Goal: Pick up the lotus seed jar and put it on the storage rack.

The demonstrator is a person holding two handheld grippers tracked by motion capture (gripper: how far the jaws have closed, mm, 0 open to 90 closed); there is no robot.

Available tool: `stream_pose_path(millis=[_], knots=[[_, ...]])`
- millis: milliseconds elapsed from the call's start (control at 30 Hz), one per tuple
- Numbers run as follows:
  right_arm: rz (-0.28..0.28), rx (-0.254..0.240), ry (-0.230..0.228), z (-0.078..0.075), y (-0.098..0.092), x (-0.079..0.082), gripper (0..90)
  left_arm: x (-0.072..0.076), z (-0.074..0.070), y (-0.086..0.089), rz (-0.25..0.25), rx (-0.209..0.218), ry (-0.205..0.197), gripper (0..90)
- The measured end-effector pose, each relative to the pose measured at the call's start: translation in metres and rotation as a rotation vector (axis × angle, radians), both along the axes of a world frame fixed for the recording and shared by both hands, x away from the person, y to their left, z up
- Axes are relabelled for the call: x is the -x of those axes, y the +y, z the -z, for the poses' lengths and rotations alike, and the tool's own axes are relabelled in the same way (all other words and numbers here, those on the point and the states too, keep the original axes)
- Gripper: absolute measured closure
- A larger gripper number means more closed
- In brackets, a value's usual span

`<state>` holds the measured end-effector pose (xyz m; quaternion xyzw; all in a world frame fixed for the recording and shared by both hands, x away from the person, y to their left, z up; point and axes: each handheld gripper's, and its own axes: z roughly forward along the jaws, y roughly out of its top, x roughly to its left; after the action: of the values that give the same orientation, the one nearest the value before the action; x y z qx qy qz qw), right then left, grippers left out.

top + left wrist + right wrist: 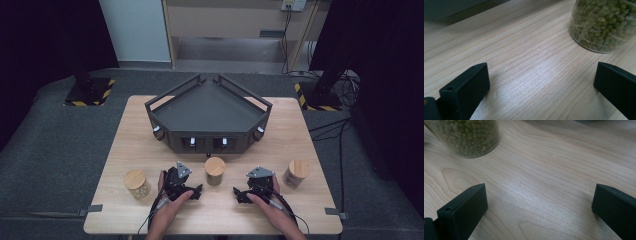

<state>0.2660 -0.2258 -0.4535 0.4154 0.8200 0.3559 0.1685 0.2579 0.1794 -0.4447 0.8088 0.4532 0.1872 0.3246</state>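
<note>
Three clear jars with round wooden lids stand in a row near the front of the wooden table (295, 130): a left jar (137, 184), a middle jar (215, 170) and a right jar (296, 173). The middle jar holds green beans (604, 25), and its base appears at the upper left of the right gripper view (466, 137). My left gripper (193, 190) rests on the table just left of the middle jar, jaws wide apart over bare wood (541, 82). My right gripper (241, 193) rests just right of that jar, also open with nothing between its jaws (540, 202).
A dark grey angular tray (207, 142) with raised rails and small knobs on its front stands at the table's middle and back. Two stand bases (90, 92) with yellow-black stripes sit on the floor behind the table corners. Cables trail at the right.
</note>
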Motion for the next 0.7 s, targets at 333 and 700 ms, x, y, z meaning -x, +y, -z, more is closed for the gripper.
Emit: stream_pose_path(millis=[333, 700], knots=[[0.002, 0.000, 0.000, 0.0001, 0.0001, 0.0004, 0.3, 0.0000, 0.0000, 0.0000, 0.000, 0.000, 0.000, 0.0], [0.011, 0.000, 0.000, 0.0001, 0.0012, 0.0018, 0.4, -0.0001, 0.0000, 0.0002, 0.000, 0.001, 0.000, 0.0]])
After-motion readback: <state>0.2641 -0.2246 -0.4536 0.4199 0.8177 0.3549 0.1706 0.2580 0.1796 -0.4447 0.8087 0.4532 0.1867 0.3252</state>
